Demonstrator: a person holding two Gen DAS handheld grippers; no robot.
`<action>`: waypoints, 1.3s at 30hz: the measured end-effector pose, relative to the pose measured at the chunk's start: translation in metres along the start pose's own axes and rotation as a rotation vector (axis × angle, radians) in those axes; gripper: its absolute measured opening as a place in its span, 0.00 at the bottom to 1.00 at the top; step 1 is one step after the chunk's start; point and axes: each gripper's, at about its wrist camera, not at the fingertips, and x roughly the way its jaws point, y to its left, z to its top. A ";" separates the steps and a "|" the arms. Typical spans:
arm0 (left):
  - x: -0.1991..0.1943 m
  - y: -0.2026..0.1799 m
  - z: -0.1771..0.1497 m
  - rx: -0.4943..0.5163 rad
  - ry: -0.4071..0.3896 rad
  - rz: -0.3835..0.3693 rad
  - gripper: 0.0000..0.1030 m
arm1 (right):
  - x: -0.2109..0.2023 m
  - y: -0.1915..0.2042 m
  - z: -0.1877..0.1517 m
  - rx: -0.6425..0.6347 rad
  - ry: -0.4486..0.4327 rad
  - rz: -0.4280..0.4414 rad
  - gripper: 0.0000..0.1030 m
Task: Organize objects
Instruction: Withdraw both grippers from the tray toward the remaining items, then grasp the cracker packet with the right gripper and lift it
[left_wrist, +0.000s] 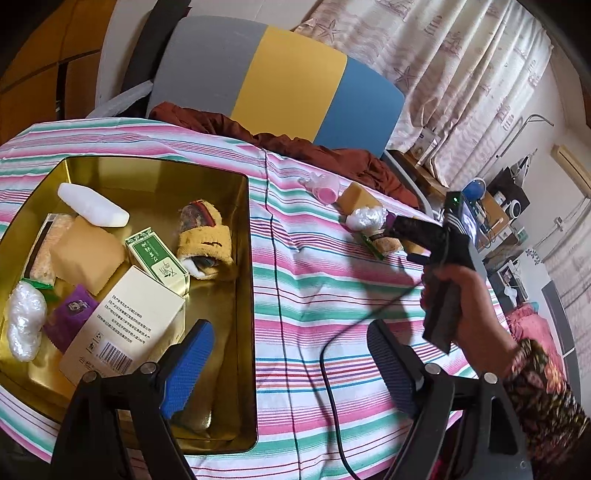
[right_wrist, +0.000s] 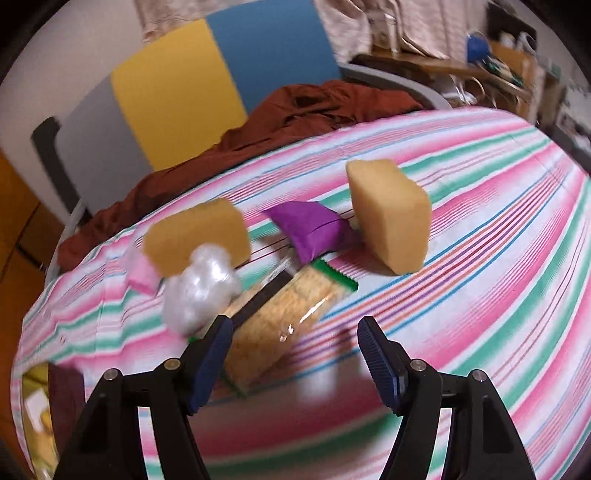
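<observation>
Right wrist view: right gripper (right_wrist: 295, 354) wide, empty, approaching cracker packet (right_wrist: 284, 317) at centre; next, close on it, carry to gold tin (left_wrist: 236, 302)

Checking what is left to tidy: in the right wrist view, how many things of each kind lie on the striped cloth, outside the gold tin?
Yellow sponges: 2
Purple packet: 1
White plastic wad: 1
Cracker packet: 1
Pink item, too blurred to identify: 1
Total: 6
</observation>
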 end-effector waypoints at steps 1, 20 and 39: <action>0.000 0.000 -0.001 0.002 0.000 0.001 0.83 | 0.004 0.001 0.003 0.007 0.002 -0.004 0.69; 0.014 -0.009 -0.005 0.024 0.049 0.019 0.83 | 0.035 0.027 0.003 -0.195 0.010 -0.095 0.61; 0.093 -0.091 0.044 0.131 0.113 0.000 0.83 | -0.015 -0.039 -0.046 -0.371 0.110 0.044 0.51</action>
